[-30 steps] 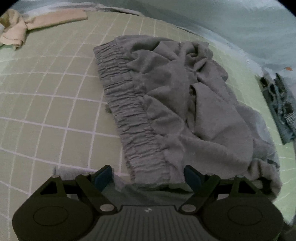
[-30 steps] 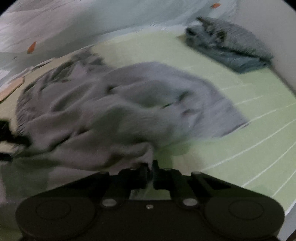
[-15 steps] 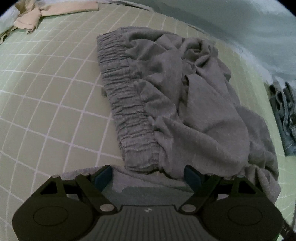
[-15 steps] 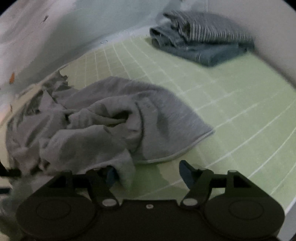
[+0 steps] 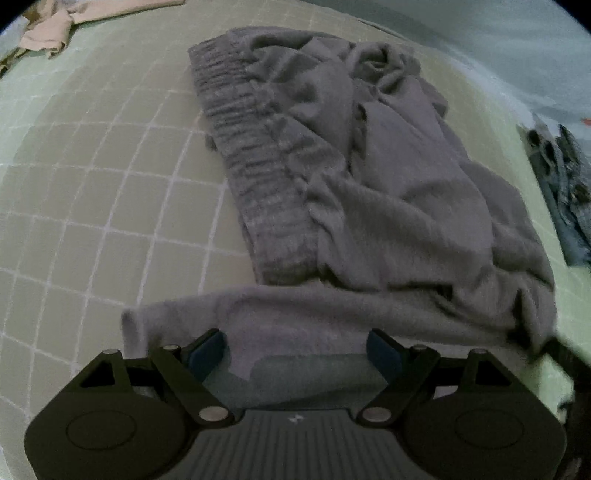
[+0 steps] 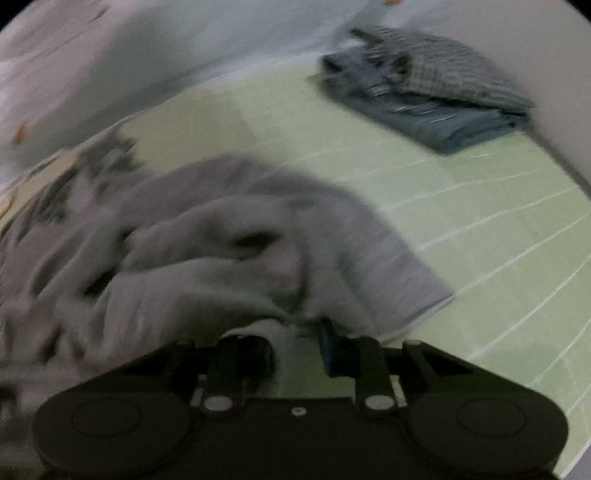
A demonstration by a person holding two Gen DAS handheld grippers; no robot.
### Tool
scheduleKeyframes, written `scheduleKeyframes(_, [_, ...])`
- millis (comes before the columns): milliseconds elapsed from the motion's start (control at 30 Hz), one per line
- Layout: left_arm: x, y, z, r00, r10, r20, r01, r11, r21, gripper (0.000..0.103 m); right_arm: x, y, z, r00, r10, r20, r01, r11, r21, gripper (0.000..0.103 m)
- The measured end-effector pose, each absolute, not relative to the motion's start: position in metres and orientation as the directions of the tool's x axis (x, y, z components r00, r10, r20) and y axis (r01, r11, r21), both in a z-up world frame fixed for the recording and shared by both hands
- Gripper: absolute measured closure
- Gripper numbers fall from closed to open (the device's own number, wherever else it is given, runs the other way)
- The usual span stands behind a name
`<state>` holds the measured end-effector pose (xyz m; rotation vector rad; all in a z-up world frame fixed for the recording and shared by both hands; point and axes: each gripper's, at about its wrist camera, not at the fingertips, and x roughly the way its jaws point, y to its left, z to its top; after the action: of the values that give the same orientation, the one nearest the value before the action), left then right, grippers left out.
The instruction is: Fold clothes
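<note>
From the left wrist view, the left gripper (image 5: 295, 349) is hanging with its blue-padded jaws spread wide, pinching nothing, over a flat flap of the crumpled grey fleece garment (image 5: 362, 192), which is lying across the middle of the pale green checked bedsheet (image 5: 92, 177), its ribbed elastic band (image 5: 255, 162) facing the sheet's open left side. A beige cloth (image 5: 48, 29) is sitting at the far left corner, a blue-grey pile (image 5: 561, 177) at the right edge. Over to the right wrist view, blurred: the right gripper (image 6: 297, 347) is closing its jaws with a fold of that grey garment (image 6: 229, 240) bunching between them; whether the pads are already pressing is unclear. The folded blue and striped clothes (image 6: 436, 92) are resting near the bed's far right corner.
</note>
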<state>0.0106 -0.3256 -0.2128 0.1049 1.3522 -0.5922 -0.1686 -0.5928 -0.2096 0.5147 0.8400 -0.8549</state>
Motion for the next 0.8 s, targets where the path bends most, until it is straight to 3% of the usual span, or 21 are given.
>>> scheduleKeyframes(67, [0.006, -0.318, -0.213, 0.085, -0.361, -0.929, 0.452, 0.845, -0.287, 0.018, -0.169, -0.609, -0.204, 0.377, -0.445, -0.812, 0.841, 0.532, 0.099, 0.077])
scheduleKeyframes(233, [0.006, -0.293, -0.207, 0.101, -0.376, -0.921, 0.423, 0.854, -0.302, 0.018, -0.173, -0.583, -0.195, 0.363, -0.460, -0.810, 0.872, 0.475, 0.121, 0.034])
scheduleKeyframes(300, [0.009, -0.278, -0.203, 0.111, -0.379, -0.919, 0.410, 0.859, -0.305, 0.018, -0.179, -0.564, -0.195, 0.390, -0.420, -0.820, 0.879, 0.435, 0.196, 0.026])
scheduleKeyframes(467, [0.020, -0.249, -0.195, 0.126, -0.381, -0.916, 0.381, 0.871, -0.310, 0.018, -0.159, -0.504, -0.207, 0.428, -0.277, -0.861, 0.839, 0.476, 0.264, 0.020])
scheduleKeyframes(567, [0.023, -0.233, -0.191, 0.136, -0.367, -0.920, 0.384, 0.876, -0.293, 0.018, -0.141, -0.479, -0.210, 0.419, -0.261, -0.870, 0.816, 0.529, 0.234, 0.019])
scheduleKeyframes(667, [0.022, -0.219, -0.190, 0.139, -0.354, -0.925, 0.386, 0.879, -0.279, 0.018, -0.126, -0.460, -0.215, 0.392, -0.274, -0.878, 0.795, 0.582, 0.173, 0.011])
scheduleKeyframes(800, [0.016, -0.210, -0.196, 0.133, -0.336, -0.933, 0.370, 0.890, -0.268, 0.018, -0.129, -0.447, -0.217, 0.394, -0.319, -0.862, 0.760, 0.640, 0.111, 0.014])
